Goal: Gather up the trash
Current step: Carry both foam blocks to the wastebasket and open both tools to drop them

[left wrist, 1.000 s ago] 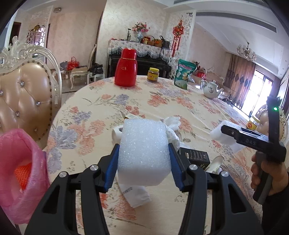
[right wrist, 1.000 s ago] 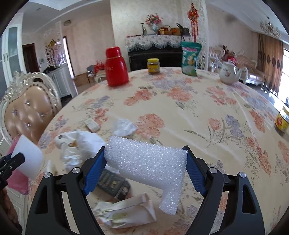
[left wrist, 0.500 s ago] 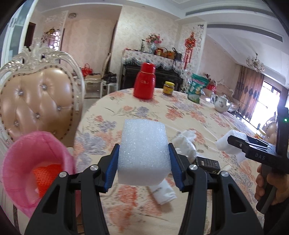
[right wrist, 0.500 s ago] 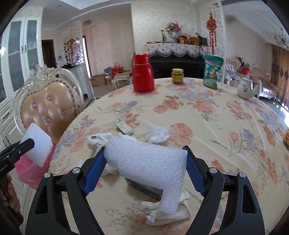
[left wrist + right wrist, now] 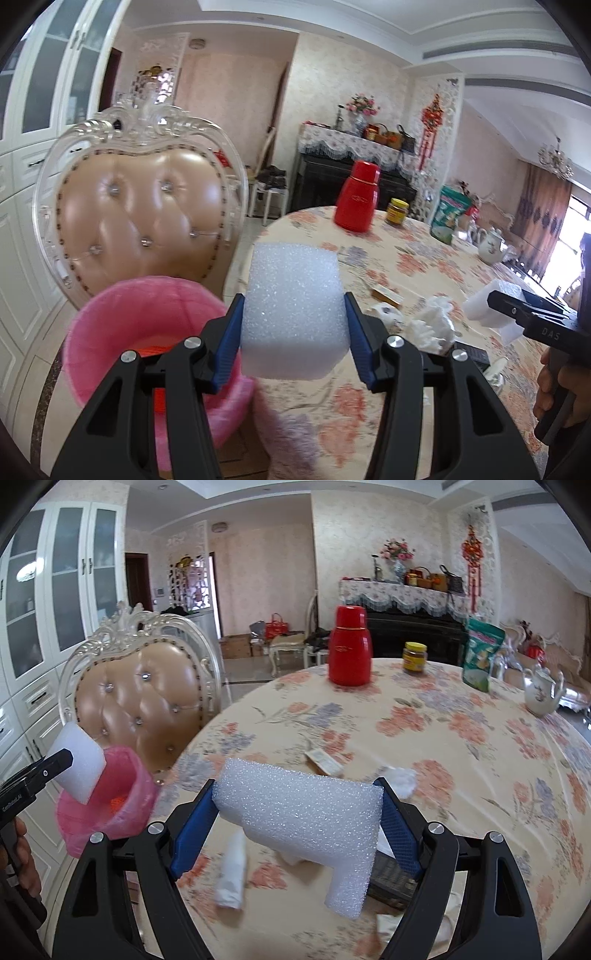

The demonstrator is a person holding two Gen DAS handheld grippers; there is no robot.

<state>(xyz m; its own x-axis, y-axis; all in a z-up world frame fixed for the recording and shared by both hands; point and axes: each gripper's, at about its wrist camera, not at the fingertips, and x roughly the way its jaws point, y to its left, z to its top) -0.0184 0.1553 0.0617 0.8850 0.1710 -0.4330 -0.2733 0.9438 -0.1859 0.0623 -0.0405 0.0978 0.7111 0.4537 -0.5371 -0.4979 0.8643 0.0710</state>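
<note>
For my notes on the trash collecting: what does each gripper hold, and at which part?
Left gripper: white foam block, clamped across its two sides. Right gripper: L-shaped foam piece, clamped at both ends.

The left gripper (image 5: 293, 334) points forward and slightly downward, its blue pads (image 5: 229, 341) pressed against both sides of a white foam block (image 5: 291, 314). The right gripper (image 5: 297, 825) is angled likewise, its pads (image 5: 397, 832) clamped on the ends of an L-shaped foam piece (image 5: 306, 823). Each gripper is held by a hand on its handle: the right hand (image 5: 554, 387) at the left view's edge, the left hand (image 5: 22, 864) at the right view's edge.
</note>
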